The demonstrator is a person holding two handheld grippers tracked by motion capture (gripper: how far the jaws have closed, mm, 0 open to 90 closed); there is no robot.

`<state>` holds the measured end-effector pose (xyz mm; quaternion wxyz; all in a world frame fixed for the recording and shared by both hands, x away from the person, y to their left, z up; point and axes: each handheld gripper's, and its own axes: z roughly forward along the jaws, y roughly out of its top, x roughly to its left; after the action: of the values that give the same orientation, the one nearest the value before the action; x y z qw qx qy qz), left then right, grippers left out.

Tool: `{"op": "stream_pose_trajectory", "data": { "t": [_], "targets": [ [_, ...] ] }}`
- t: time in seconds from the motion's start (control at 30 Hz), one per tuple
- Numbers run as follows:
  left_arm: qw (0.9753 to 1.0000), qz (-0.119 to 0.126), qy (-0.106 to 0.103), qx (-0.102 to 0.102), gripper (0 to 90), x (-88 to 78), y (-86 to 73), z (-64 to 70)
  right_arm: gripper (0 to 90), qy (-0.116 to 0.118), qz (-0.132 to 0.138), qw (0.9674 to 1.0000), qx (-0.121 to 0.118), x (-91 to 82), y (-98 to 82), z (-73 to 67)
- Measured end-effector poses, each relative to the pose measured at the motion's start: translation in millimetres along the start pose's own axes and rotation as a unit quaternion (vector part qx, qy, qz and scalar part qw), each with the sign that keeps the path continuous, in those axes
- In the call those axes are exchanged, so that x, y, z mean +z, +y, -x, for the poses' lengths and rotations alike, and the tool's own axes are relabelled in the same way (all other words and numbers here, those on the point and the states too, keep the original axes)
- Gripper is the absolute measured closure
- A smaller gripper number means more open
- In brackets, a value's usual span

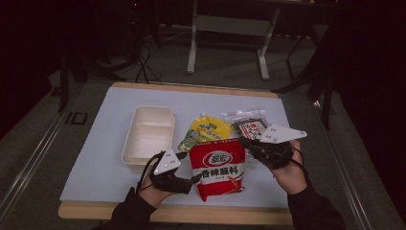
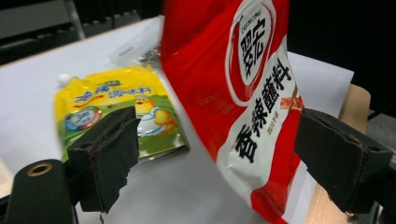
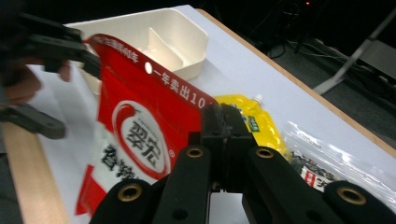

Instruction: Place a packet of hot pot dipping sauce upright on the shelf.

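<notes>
A red snack packet (image 1: 218,167) with white lettering hangs tilted over the front of the white mat. My right gripper (image 1: 242,142) is shut on its top right edge; in the right gripper view the closed jaws (image 3: 224,122) pinch the red packet (image 3: 140,130) by its upper rim. My left gripper (image 1: 191,167) stands open at the packet's lower left. In the left gripper view its two pads are wide apart, with the red packet (image 2: 233,70) between them and neither pad pressing on it.
A white two-compartment tray (image 1: 148,132) lies at the left of the white mat (image 1: 105,143). A yellow spouted pouch (image 1: 206,129) and a clear packet of dark contents (image 1: 249,125) lie behind the red packet. The table's wooden front edge (image 1: 191,213) runs close by my hands.
</notes>
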<state>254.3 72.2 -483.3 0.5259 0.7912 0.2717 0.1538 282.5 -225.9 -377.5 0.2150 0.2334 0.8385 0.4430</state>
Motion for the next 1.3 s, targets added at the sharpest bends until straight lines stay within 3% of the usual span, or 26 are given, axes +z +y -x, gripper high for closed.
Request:
{"op": "stream_pose_trajectory", "data": {
  "t": [0.13, 0.3, 0.4, 0.47, 0.57, 0.87, 1.0, 1.13, 1.2, 1.3],
  "targets": [
    [0.9996, -0.009, -0.026, 0.001, 27.0, 14.2, 5.1, 3.0, 90.0, 0.004, 0.006, 1.0000, 0.000, -4.4, -1.3, -2.2],
    [0.9979, -0.009, -0.062, 0.013, 57.1, 25.6, 5.1, 6.1, 90.0, 0.006, 0.010, 0.9999, 0.001, -9.2, -3.8, -3.4],
    [0.9972, -0.012, -0.072, 0.019, 73.7, 28.4, 4.2, 7.8, 90.0, 0.004, 0.009, 1.0000, 0.001, -10.8, -5.5, -3.3],
    [0.9970, -0.012, -0.074, 0.018, 79.8, 28.5, 4.2, 7.5, 90.0, 0.003, 0.009, 1.0000, 0.002, -11.3, -6.0, -3.4],
    [0.9953, -0.013, -0.094, 0.020, 90.0, 25.9, 6.1, 6.6, 90.0, 0.004, 0.010, 0.9999, 0.003, -14.9, -7.5, -3.6],
    [0.9951, -0.008, -0.096, 0.023, 90.0, 16.7, 14.5, 8.5, 90.0, 0.015, 0.020, 0.9997, 0.002, -25.3, -2.5, -5.4],
    [0.9940, -0.004, -0.104, 0.034, 90.0, 1.1, 36.1, 4.9, 89.9, 0.016, 0.046, 0.9988, -0.003, -38.9, 7.7, -8.5],
    [0.9931, -0.003, -0.111, 0.039, 90.0, -5.0, 46.0, 1.3, 88.8, 0.025, 0.060, 0.9979, -0.004, -45.6, 12.7, -8.2],
    [0.9927, -0.005, -0.113, 0.043, 90.0, -8.5, 51.9, -1.5, 85.7, 0.026, 0.069, 0.9973, -0.007, -48.6, 15.3, -9.1],
    [0.9922, -0.004, -0.114, 0.051, 90.0, -14.3, 59.3, -5.8, 72.2, 0.027, 0.082, 0.9963, -0.002, -50.9, 16.4, -9.1]
  ]
}}
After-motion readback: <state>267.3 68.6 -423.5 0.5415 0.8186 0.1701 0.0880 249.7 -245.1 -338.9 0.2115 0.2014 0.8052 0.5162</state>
